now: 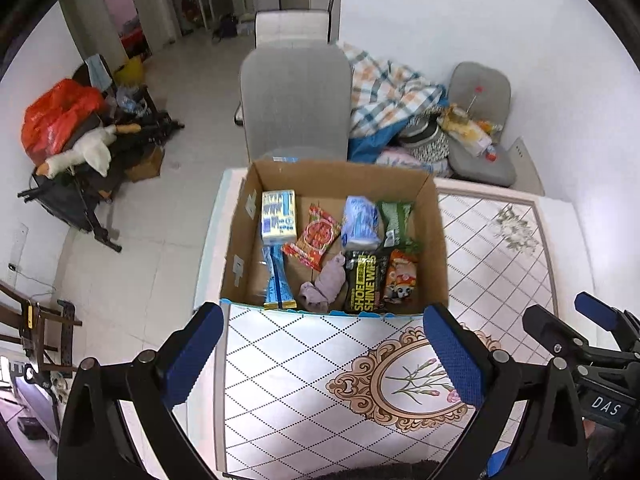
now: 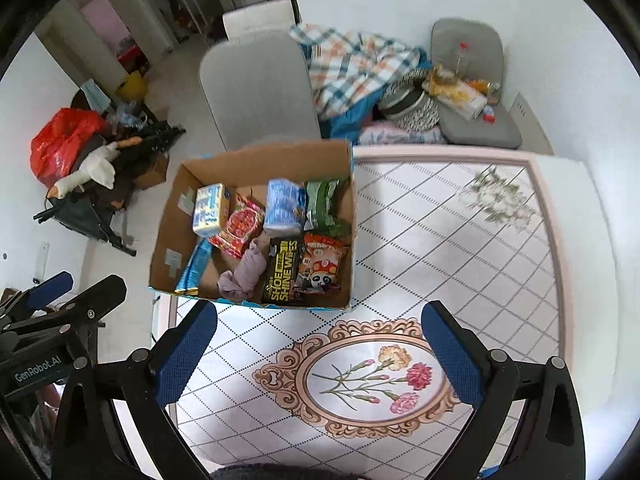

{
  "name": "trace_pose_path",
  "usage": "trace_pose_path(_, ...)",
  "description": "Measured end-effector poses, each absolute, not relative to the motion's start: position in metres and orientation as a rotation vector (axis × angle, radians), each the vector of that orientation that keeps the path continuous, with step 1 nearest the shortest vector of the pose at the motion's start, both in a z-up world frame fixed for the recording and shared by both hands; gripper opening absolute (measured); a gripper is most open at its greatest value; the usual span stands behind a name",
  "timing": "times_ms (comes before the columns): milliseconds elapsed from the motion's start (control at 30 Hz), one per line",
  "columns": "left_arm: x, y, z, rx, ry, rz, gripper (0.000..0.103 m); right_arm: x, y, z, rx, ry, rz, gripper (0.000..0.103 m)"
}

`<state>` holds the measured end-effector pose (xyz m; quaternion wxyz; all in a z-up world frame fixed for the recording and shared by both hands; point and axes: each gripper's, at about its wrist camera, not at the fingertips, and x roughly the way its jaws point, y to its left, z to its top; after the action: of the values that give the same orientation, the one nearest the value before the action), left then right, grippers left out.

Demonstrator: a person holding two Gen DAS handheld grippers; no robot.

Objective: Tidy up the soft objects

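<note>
A cardboard box stands on the patterned table and holds several soft packs: a purple cloth, a black shoe-wipes pack, a blue tissue pack, a red snack bag and a yellow-blue pack. My left gripper is open and empty above the table, just short of the box's near wall. My right gripper is open and empty over the flower medallion. Each gripper shows at the edge of the other's view.
A grey chair stands behind the box. A plaid blanket and a cushion seat with clutter lie at the back right. A red bag and a plush toy sit on the floor at left.
</note>
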<state>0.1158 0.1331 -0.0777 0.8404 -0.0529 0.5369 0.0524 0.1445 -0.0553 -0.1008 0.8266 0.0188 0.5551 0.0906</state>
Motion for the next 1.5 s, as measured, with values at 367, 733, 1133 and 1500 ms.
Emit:
trace_pose_path(367, 0.068, 0.124, -0.029, -0.098, 1.082, 0.098, 0.102, 0.084, -0.064, -0.022, 0.011, 1.057, 0.178, 0.103)
trace_pose_path(733, 0.049, 0.117, -0.008, -0.083, 1.045, 0.091, 0.102, 0.062, -0.071, 0.009, -0.009, 1.004, 0.150, 0.103)
trace_pose_path(1133, 0.045, 0.117, -0.003, -0.094, 1.026, 0.093, 0.102, 0.051, -0.072, 0.016, -0.035, 0.987, 0.135, 0.103)
trace_pose_path(1500, 0.042, 0.122, -0.004, -0.087, 1.024, 0.107, 0.102, 0.051, -0.071, 0.018, -0.051, 0.984, 0.123, 0.103)
